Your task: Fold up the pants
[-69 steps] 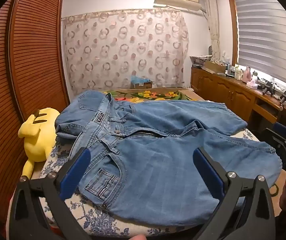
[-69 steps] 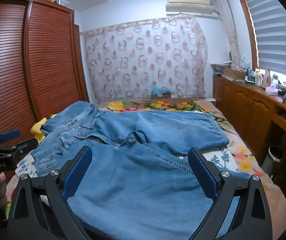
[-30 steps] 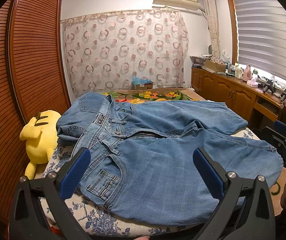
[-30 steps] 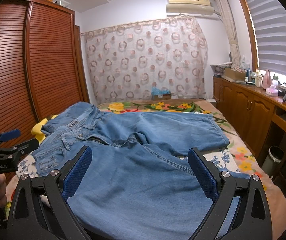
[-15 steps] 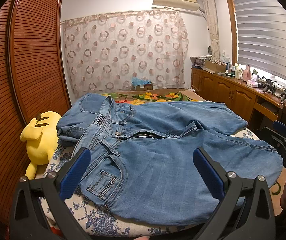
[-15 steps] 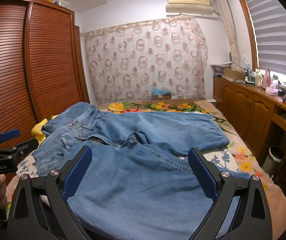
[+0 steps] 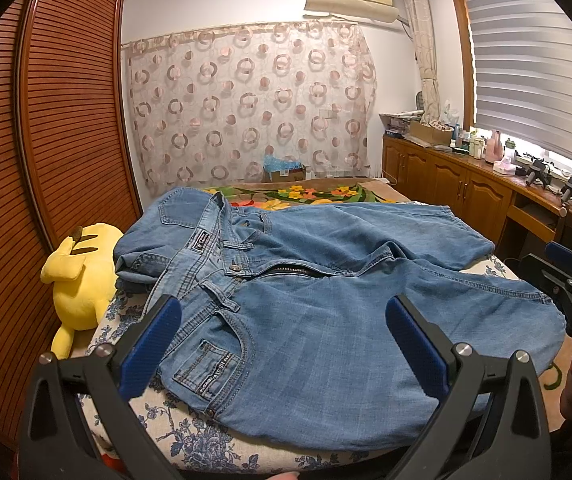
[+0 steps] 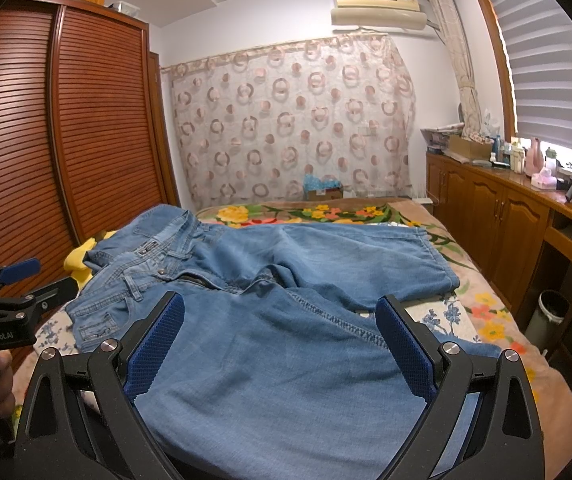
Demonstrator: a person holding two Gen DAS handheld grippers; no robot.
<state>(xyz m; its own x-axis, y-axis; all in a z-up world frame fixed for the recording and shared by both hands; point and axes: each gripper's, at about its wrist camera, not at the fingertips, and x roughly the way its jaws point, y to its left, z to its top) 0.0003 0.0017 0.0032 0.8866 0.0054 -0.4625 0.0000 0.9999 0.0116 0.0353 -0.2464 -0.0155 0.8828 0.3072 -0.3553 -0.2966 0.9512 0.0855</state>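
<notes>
Jeans (image 7: pixel 326 312) spread flat, left hand-held gripper (image 7: pixel 282 344) agape

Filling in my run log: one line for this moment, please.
stage: pre-grasp | jeans: spread on bed, unfolded | left gripper: open | right gripper: open

Left gripper (image 7: pixel 282 344), right gripper (image 8: pixel 282 344): jaws wide apart (both level).

The left tongs (image 7: pixel 282 344) have drawn back slightly from the jeans (image 7: pixel 326 300); the plush toy (image 7: pixel 80 280) shows more fully.
</notes>
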